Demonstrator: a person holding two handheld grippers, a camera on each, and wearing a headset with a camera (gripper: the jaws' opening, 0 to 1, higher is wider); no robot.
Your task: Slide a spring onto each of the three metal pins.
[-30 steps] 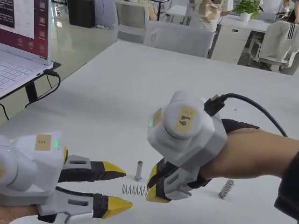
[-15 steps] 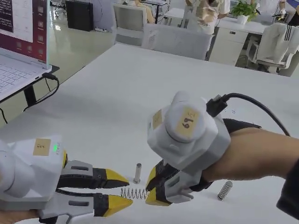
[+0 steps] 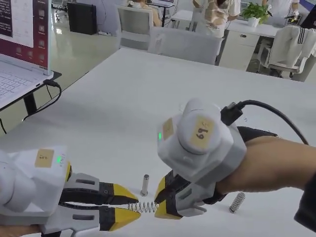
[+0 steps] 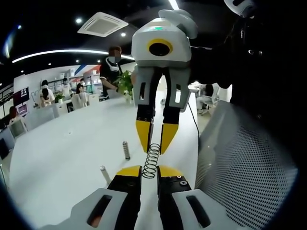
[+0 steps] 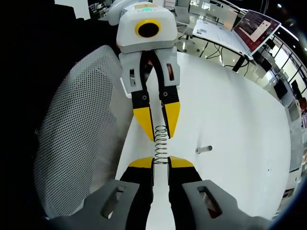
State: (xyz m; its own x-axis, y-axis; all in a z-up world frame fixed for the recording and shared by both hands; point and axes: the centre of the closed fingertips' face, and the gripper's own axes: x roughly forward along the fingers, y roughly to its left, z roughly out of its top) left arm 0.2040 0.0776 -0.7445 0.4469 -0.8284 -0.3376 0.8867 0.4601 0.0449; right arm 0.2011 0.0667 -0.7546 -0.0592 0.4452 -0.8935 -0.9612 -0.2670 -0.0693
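The left tool (image 3: 133,205) has a white, rounded housing with a tan sticker bearing one digit and a small green light. Its black jaws carry grey slotted plates and end in yellow tips. The right tool (image 3: 161,202) is built alike, with a sticker reading 69 and a green light. A black cable (image 3: 232,113) plugs into it. Behind it are a black strap (image 3: 252,132) and a dark sleeve (image 3: 307,207).
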